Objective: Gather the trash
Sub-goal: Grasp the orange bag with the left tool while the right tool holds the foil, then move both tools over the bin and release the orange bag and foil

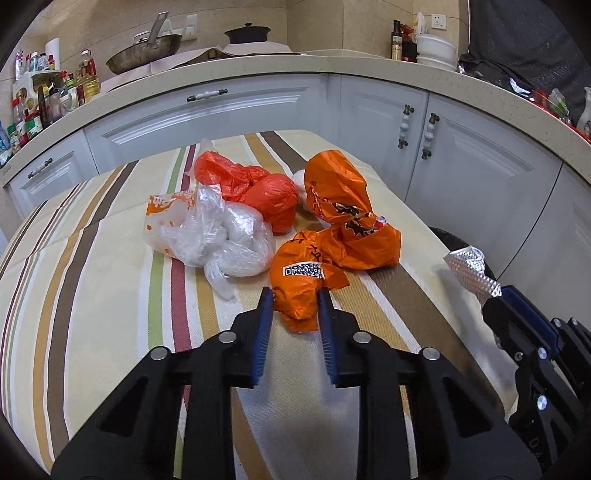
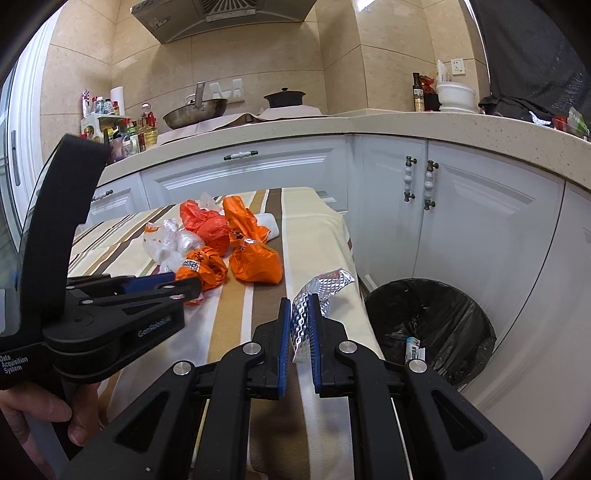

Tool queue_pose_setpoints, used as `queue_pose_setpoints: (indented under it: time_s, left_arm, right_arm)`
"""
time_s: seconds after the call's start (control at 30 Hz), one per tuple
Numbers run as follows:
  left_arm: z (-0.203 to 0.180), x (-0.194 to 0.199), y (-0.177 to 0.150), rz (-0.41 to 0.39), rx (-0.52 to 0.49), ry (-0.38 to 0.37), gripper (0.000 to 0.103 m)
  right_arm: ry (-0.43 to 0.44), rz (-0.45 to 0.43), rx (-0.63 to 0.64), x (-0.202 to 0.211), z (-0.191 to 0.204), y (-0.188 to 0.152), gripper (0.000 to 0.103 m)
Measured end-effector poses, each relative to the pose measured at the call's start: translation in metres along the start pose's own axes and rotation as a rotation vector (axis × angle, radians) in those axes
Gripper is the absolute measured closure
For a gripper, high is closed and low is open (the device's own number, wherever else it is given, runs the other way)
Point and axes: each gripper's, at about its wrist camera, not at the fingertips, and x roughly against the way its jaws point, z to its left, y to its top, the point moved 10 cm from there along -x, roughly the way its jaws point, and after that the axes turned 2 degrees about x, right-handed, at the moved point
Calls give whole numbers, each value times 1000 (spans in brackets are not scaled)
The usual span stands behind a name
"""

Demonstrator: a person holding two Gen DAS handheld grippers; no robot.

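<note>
Crumpled plastic bags lie on the striped tablecloth. My left gripper has its jaws on both sides of a small orange bag with a QR code, pressing its near end; it also shows in the right wrist view. A larger orange bag, a red bag and a clear bag lie behind it. My right gripper is shut on a silver foil wrapper, held over the table's right edge. The wrapper also shows in the left wrist view. A black-lined trash bin stands on the floor to the right.
White cabinets and a stone counter curve around the table. On the counter are a wok, a black pot, bottles and white bowls. The bin holds a small wrapper.
</note>
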Motion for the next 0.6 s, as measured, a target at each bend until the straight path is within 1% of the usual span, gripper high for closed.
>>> queue_pose_setpoints:
  time_s: [0.17, 0.33, 0.5, 0.6]
  left_arm:
    - [0, 9, -1, -26, -24, 4, 80]
    - [-1, 25, -2, -52, -37, -3, 81]
    - [-4, 44, 7, -100, -55, -12, 81]
    - [-11, 53, 14, -125, -63, -34, 81]
  right_arm:
    - [-11, -5, 2, 0, -4, 1, 93]
    - [-25, -6, 1, 1, -9, 4, 93]
    - [-51, -16, 10, 5, -17, 10, 93]
    - [-68, -22, 11, 7, -25, 13, 93]
